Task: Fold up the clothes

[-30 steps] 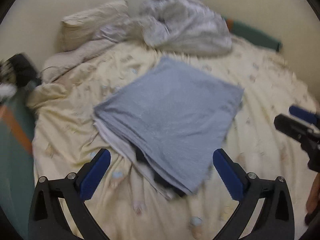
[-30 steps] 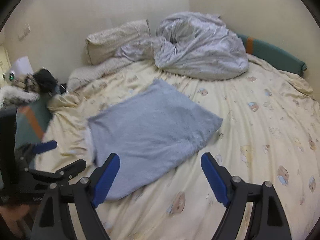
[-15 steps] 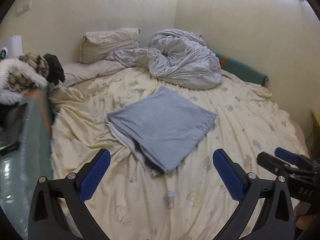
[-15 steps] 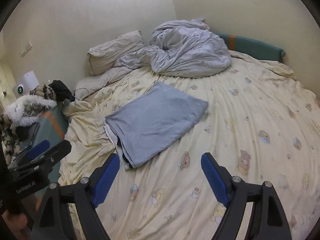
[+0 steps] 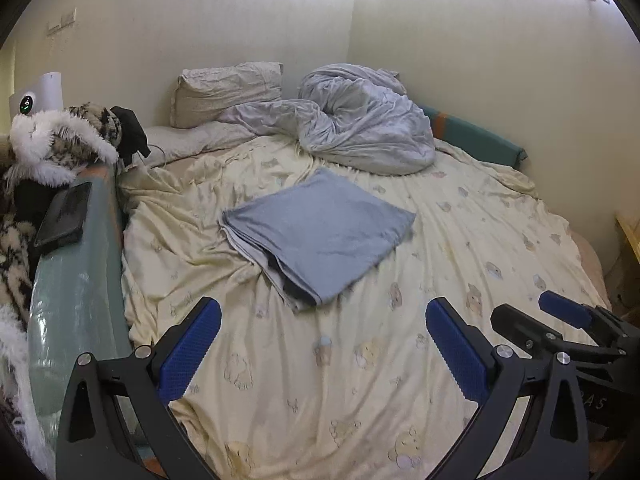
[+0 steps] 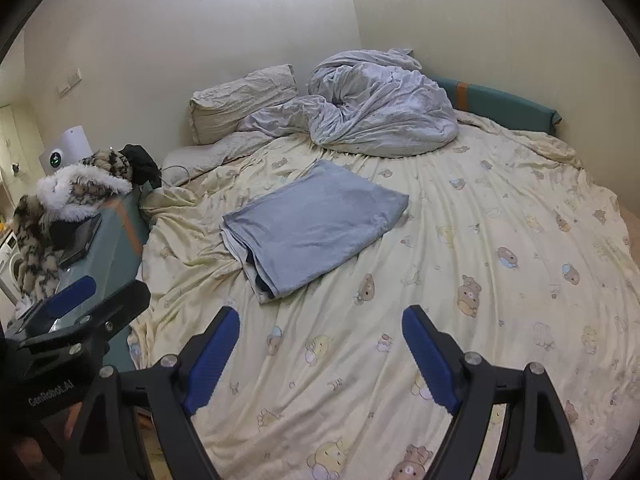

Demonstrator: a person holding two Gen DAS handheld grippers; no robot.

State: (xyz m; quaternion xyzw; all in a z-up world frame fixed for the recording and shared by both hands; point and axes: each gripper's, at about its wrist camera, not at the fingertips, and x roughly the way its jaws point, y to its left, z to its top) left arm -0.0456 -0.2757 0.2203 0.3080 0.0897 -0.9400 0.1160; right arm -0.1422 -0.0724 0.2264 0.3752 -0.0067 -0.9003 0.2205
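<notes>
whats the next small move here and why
Probably just lift both away and stop. The blue garment already lies folded in a flat rectangle on the yellow sheet, and the left gripper and right gripper are open, empty and well short of it, so no further fold looks needed.

Open sheet [image 5: 360, 380] ahead of us, nothing on it up to the folded cloth [image 5: 320, 236]. Left gripper [image 5: 323, 340] and right gripper [image 6: 321, 346] both spread wide, hanging over bare sheet, well apart from the cloth. Right half of the bed [image 6: 520, 248] lies clear to its edge. At the head, the duvet [image 5: 368, 132] and pillow [image 5: 228, 94] block the way; a narrow strip of sheet runs between duvet and cloth. On the left, the padded rail [image 5: 76, 280] bounds the bed; a fur coat [image 5: 56, 148] and a tablet [image 5: 64, 214] sit on it.
</notes>
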